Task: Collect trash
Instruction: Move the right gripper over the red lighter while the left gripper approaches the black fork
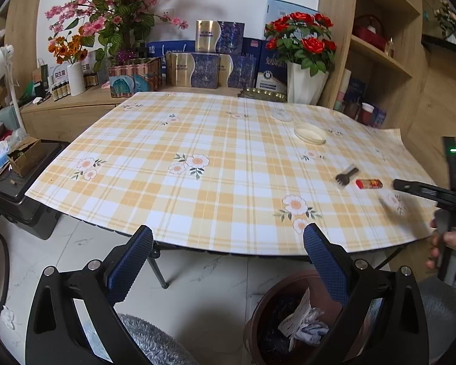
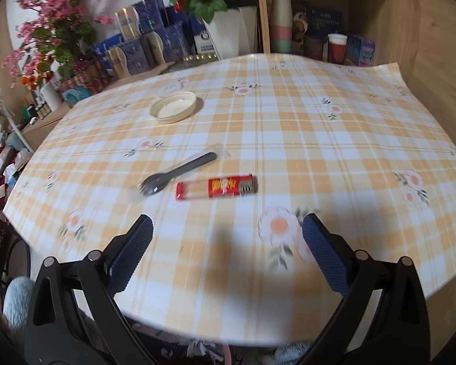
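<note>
A red snack wrapper (image 2: 216, 187) lies on the plaid tablecloth (image 2: 288, 140), with a black plastic fork in a clear sleeve (image 2: 179, 172) just left of it. A cream round lid (image 2: 173, 107) lies farther back. My right gripper (image 2: 228, 237) is open and empty above the table's near edge, short of the wrapper. My left gripper (image 1: 228, 249) is open and empty, off the table's front edge, above a brown bin (image 1: 288, 319) holding crumpled paper. In the left wrist view the wrapper (image 1: 368, 184), the fork (image 1: 346, 176), the lid (image 1: 310, 133) and the right gripper (image 1: 425, 191) show at the right.
A clear lid (image 1: 282, 115) lies near the table's far edge. Flower vases (image 1: 304, 85) and boxes (image 1: 203, 70) stand on a wooden counter behind. Shelves (image 1: 380, 45) rise at the right. A black case (image 1: 24, 188) with a carton stands left of the table.
</note>
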{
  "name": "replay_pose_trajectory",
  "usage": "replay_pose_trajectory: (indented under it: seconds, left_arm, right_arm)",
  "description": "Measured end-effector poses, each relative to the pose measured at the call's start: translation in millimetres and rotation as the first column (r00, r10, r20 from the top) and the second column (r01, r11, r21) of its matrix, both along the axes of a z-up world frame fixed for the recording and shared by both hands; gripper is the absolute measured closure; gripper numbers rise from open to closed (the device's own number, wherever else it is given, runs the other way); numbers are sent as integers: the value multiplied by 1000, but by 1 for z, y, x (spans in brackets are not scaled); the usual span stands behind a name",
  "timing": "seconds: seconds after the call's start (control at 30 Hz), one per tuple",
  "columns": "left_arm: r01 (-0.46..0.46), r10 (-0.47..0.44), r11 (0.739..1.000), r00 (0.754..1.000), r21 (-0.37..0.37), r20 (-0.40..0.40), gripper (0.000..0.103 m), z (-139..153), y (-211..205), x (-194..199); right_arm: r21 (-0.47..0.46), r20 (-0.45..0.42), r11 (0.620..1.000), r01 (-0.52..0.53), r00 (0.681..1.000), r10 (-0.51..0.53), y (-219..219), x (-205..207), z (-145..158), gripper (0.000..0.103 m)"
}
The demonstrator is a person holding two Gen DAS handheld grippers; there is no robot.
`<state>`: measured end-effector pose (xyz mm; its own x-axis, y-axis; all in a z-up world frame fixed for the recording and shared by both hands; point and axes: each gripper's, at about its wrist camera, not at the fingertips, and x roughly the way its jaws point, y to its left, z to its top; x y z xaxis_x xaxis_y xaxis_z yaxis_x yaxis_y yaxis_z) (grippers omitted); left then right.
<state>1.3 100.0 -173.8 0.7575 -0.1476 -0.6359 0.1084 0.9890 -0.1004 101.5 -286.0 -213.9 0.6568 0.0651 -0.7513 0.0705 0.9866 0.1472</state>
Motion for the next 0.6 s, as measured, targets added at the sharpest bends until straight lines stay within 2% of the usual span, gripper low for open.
replay_pose_trajectory:
  seconds: [0.23, 0.37, 0.43, 0.53, 0.57, 0.6]
  left_arm:
    - [-33, 33, 999, 999, -2, -25, 6, -10, 9, 6]
    - [-57, 57, 998, 998, -16, -41, 6, -14, 15, 11]
    - [-62, 61, 998, 997, -14, -48, 6, -15, 17, 14]
    - [-55, 54, 998, 997, -21, -62, 6, -18, 16, 20]
    - [-46, 44, 999, 997, -30, -70, 6, -19, 15, 22]
    - [-39, 37, 999, 997, -32, -73, 6, -20, 14, 25]
  right_arm:
    - [-29, -89, 1000, 11, 996, -14, 18, 50, -23, 6]
    - [-71, -126, 997, 40, 991, -48, 22, 64, -30, 6]
    - [-118, -148, 993, 25, 988, -42, 28, 70, -34, 6]
    - [-140, -148, 990, 1, 989, -22, 32, 70, -36, 6]
    - [-139, -148, 990, -4, 989, -17, 32, 70, -36, 8]
    - [-124, -144, 992, -12, 990, -6, 32, 69, -35, 19]
